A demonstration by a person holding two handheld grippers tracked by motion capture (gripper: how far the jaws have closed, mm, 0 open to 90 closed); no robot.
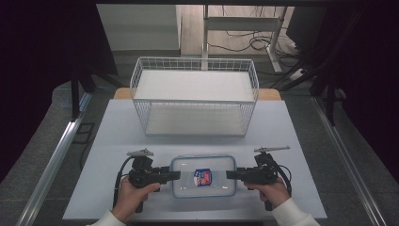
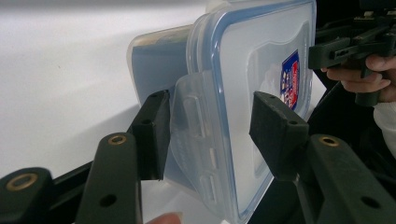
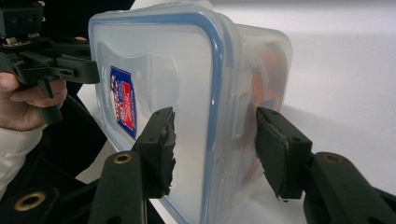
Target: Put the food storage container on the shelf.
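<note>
- Nearest the table's front edge, both hands come in from six o'clock: the left hand (image 1: 133,194) grips its handle at seven o'clock, the right hand (image 1: 269,191) at five o'clock, forearms angled inward.
- The left gripper (image 1: 175,175) points to three o'clock, level with the table; in the left gripper view its jaws stand apart, one on each side of the box's end latch (image 2: 198,135), not pressed flat on it.
- The right gripper (image 1: 231,174) points to nine o'clock, mirroring it; its jaws also straddle the box's edge with a gap showing, so neither has a firm hold.
- Between them sits the clear lidded box (image 1: 203,176), blue seal round the lid, flat on the white table (image 1: 282,127).
- The lid carries a blue-and-red label (image 1: 203,177); its writing is too small to read.
- Farther off at twelve o'clock stands a white wire rack (image 1: 195,96), well apart from the box.
</note>
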